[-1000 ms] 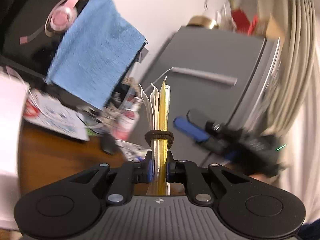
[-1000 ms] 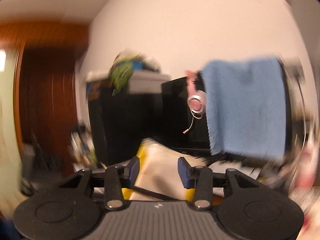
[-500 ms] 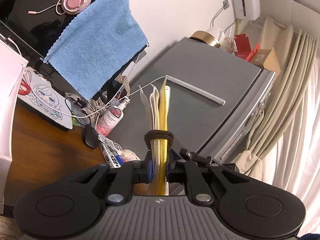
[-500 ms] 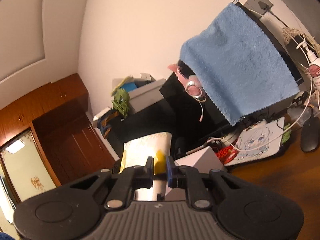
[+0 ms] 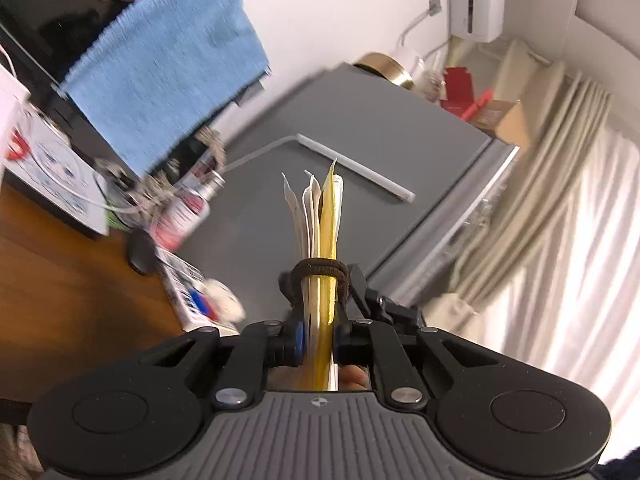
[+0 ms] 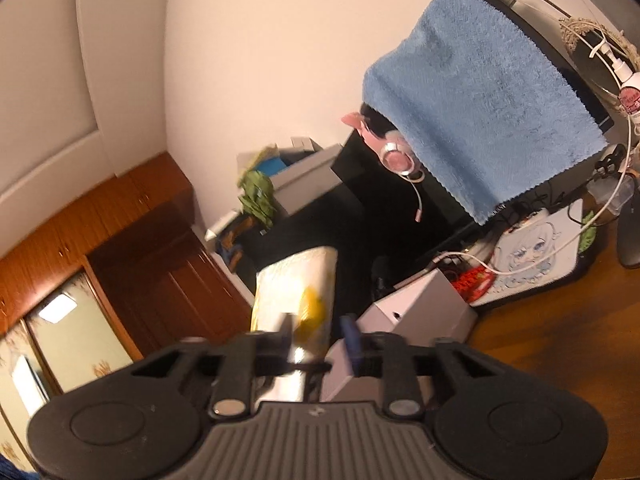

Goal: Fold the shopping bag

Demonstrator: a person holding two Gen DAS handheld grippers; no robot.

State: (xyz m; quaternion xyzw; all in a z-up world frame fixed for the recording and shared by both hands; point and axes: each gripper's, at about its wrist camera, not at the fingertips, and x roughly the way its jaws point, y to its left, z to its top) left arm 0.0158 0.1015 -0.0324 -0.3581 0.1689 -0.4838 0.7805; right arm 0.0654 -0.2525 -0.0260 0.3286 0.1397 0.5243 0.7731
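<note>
Right wrist: blurred right claw fronts shopping bag.

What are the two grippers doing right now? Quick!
Left gripper: closed, holding the folded bag with the band round it.
Right gripper: open, holding nothing; the bag lies between its fingers.

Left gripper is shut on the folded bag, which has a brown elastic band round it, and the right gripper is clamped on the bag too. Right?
Not quite. The right gripper is open in the right wrist view, fingers apart, not clamped. The rest holds: the left gripper is shut on the folded bag, with the brown elastic band round it.
</note>
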